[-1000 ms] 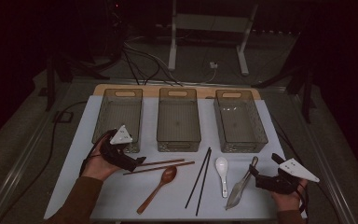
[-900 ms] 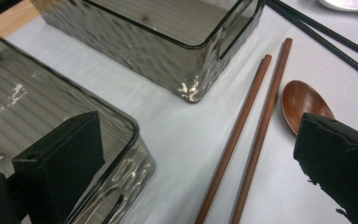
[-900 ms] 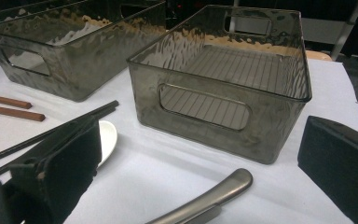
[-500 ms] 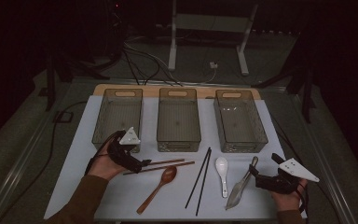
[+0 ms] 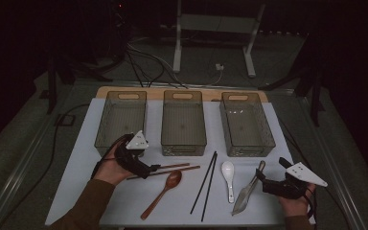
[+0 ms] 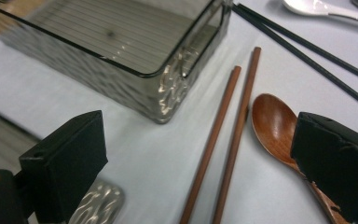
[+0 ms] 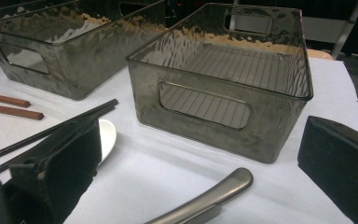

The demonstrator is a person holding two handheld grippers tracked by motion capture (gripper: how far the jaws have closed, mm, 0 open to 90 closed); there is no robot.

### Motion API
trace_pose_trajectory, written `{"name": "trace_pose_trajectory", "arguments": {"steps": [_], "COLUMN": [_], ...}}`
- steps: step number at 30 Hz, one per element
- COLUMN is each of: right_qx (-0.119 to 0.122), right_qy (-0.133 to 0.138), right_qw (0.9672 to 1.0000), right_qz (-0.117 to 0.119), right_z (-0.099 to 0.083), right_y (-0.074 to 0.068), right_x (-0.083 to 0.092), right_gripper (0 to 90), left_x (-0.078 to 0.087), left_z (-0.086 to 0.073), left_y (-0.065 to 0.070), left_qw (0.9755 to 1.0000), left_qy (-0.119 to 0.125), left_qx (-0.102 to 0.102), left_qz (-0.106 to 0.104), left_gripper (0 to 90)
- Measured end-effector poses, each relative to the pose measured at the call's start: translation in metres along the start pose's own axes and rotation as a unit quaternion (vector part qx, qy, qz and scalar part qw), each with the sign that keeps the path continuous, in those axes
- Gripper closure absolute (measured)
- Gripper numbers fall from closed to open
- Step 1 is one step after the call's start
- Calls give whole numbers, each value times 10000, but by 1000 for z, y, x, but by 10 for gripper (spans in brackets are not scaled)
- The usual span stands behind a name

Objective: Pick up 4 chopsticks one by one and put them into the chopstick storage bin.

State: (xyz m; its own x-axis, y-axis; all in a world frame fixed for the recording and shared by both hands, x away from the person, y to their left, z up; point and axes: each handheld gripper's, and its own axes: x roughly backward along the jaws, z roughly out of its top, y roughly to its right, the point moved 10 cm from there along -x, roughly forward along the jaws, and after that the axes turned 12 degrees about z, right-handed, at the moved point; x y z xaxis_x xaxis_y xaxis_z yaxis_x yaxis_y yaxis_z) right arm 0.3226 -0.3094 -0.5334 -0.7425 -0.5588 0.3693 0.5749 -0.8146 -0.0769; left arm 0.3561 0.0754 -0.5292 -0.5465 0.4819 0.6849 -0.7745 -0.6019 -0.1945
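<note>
Brown wooden chopsticks [image 6: 223, 140] lie between the spread, empty jaws of your left gripper [image 6: 205, 163], beside the brown wooden spoon [image 6: 272, 126]; your right gripper [image 7: 205, 172] is likewise released.

Dim lab or studio — trailing floor cables [image 5: 139, 57], metal stand [image 5: 215, 36], white-topped table [image 5: 268, 211]

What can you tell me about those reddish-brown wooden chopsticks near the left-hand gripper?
The brown chopsticks are a pair of slim, round sticks that look like reddish-brown wood. They lie flat on the white table cover, side by side and almost parallel, just in front of the middle bin. The wooden spoon lies close beside them; whether it touches them is hard to tell. The left gripper is open, one jaw on either side of the pair, not yet closed on it.
</note>
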Motion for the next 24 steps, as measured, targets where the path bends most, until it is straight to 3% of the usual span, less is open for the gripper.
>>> {"name": "trace_pose_trajectory", "arguments": {"steps": [8,12,14,19,24], "right_qx": [-30,-23,-24,-25,-24], "right_qy": [14,6,5,-1,-8], "right_qw": [10000,10000,10000,10000,10000], "right_qz": [-3,4,6,9,10], "right_z": [0,0,0,0,0], "right_y": [1,0,0,0,0], "right_x": [1,1,1,1,1], "right_gripper": [0,0,0,0,0], "left_x": [-22,-32,-36,-46,-52], "left_z": [-10,-17,-20,-28,-35], "left_y": [10,10,11,15,18], "left_qw": [9991,9979,9970,9947,9923], "left_qy": [-383,-604,-705,-887,-1041], "left_qx": [-136,-223,-270,-436,-503], "left_qz": [-93,-81,-168,-284,-449], "left_gripper": [88,232,384,641,733]}}
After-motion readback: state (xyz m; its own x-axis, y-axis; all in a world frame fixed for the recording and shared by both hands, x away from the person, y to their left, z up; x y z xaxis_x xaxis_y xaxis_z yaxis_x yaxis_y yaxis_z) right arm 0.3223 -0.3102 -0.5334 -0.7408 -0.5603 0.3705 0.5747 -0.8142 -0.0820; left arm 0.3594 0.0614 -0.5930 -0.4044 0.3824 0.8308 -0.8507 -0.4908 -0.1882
